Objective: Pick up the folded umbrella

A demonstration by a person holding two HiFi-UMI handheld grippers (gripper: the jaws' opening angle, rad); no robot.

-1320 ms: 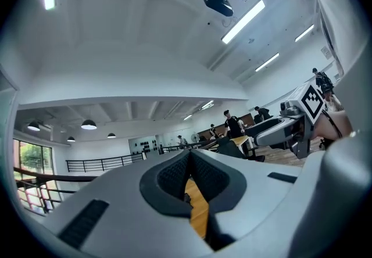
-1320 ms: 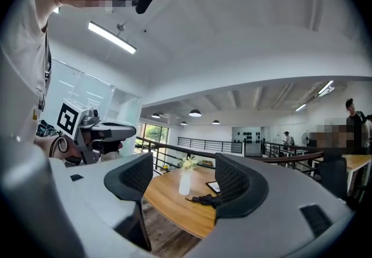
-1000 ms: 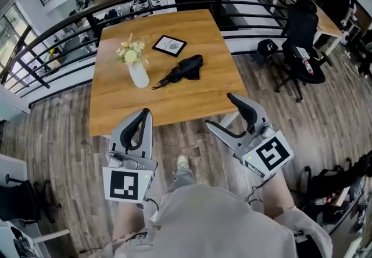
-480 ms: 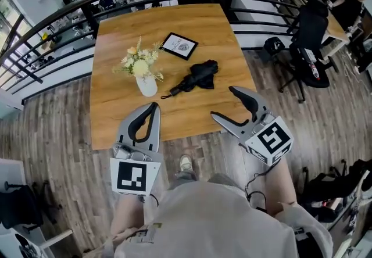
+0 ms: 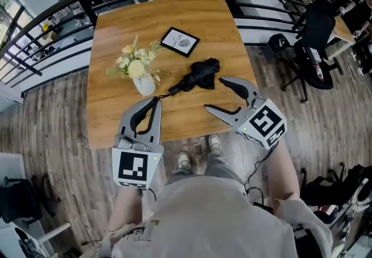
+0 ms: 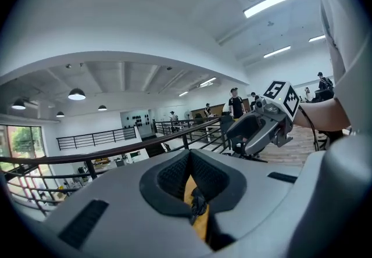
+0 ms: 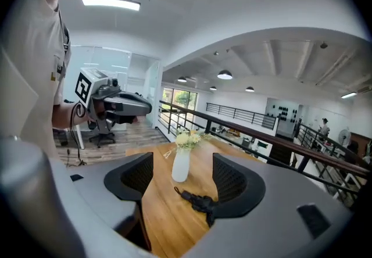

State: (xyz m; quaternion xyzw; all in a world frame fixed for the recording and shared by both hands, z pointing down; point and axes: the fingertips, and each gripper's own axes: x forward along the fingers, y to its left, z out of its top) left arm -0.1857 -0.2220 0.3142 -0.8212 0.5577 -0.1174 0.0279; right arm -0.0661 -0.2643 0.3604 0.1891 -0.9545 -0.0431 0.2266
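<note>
— Is anything picked up yet?

— No. The folded umbrella (image 5: 195, 76) lies flat on the wooden table (image 5: 116, 47), toward the near right part, and nothing touches it. I'd say the task is at the approach, with the reach, the grasp and the lift all left to do.

— And the grippers?

— The right gripper (image 5: 216, 94) hangs over the table's near edge, just short of the umbrella. Its jaws are spread wide with nothing between them, and the umbrella lies just beyond them on the far side. The left gripper (image 5: 150, 103) is at the near edge too, by the vase. Its jaws are pressed together and empty.

— It looks like the right one's job, then.

— That's my guess, since it's nearer and ready.

— What else is on the table? Count it for me.

— One umbrella. One white vase of flowers (image 5: 144, 83), just to the left of the umbrella's strap end. One framed picture (image 5: 179, 42), farther back. Two grippers, one table. I can't see anything else on the tabletop.
</note>
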